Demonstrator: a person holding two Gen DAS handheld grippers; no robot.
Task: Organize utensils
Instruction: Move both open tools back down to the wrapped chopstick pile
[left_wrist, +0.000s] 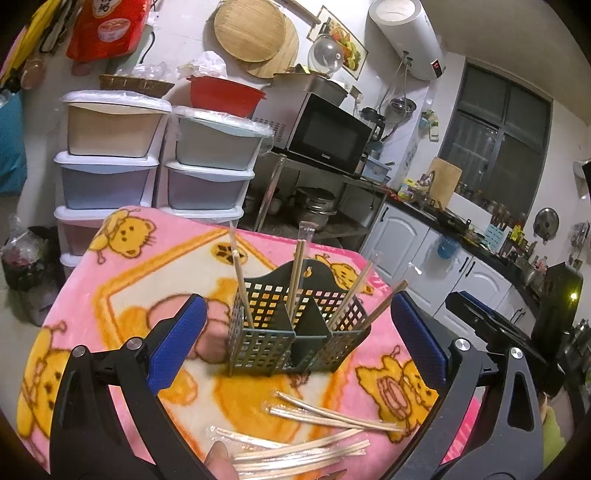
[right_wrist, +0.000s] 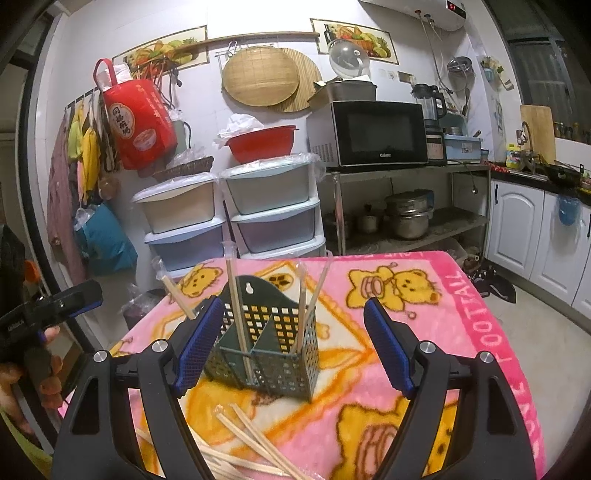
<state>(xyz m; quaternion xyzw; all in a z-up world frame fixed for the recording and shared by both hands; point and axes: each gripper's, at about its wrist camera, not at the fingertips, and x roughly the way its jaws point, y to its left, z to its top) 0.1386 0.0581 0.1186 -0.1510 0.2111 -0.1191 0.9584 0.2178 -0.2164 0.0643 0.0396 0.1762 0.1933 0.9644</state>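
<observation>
**Both grippers wide, nothing held**

Left gripper (left_wrist: 299, 339) and right gripper (right_wrist: 291, 347) gape, each framing the dark green caddy (left_wrist: 291, 332) mid-blanket (left_wrist: 147, 266). Wrapped chopsticks stand tilted in its compartments (left_wrist: 297, 277); loose chopsticks (left_wrist: 325, 432) lie at the blanket's near edge.

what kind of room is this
Most likely a home kitchen. A microwave sits on a metal rack with steel pots beneath, and white cabinets run under a dark counter with a faucet. The work surface is a table draped in a pink cartoon blanket.
</observation>
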